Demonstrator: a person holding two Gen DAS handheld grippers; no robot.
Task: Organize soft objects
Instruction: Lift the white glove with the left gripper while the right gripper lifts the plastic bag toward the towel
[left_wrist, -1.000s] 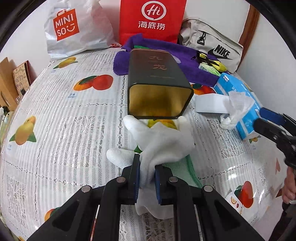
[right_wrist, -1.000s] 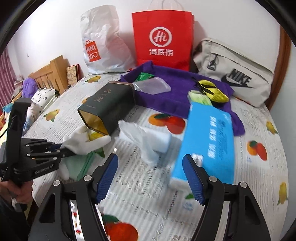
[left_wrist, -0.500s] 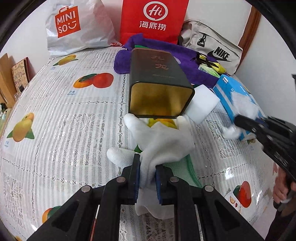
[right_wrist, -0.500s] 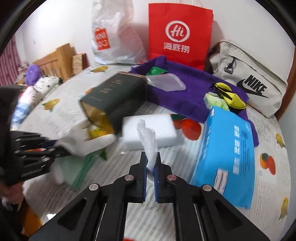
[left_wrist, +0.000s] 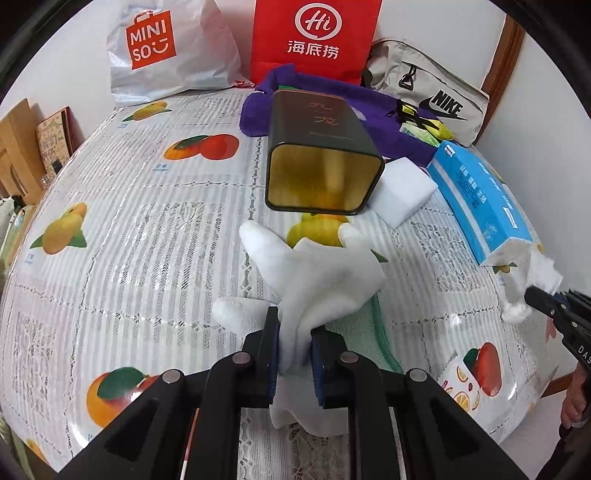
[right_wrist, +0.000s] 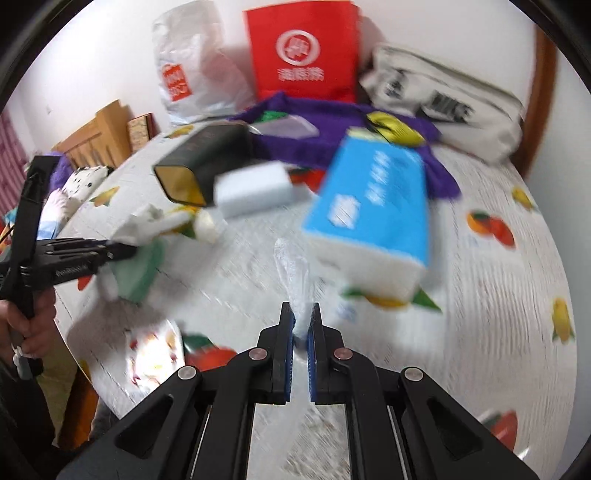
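My left gripper (left_wrist: 293, 334) is shut on a white glove (left_wrist: 317, 280) that lies on a green cloth (left_wrist: 364, 332), just in front of the open mouth of a dark tin (left_wrist: 321, 147) lying on its side. My right gripper (right_wrist: 301, 321) is shut on a white tissue (right_wrist: 293, 273) that comes out of the blue tissue box (right_wrist: 373, 206). The box's near end is lifted. In the left wrist view the tissue (left_wrist: 532, 280) hangs at the box's (left_wrist: 480, 195) end. A white sponge (left_wrist: 402, 192) lies beside the tin.
A purple towel (left_wrist: 384, 118) with small items lies behind the tin. A Miniso bag (left_wrist: 166, 51), a red paper bag (left_wrist: 314, 37) and a Nike bag (left_wrist: 424, 85) stand against the wall. The table's edge (left_wrist: 524, 424) is near on the right.
My right gripper closed on the tissue and pulled it toward the table's near edge; the tissue box slid and tipped with it. My left gripper kept hold of the glove.
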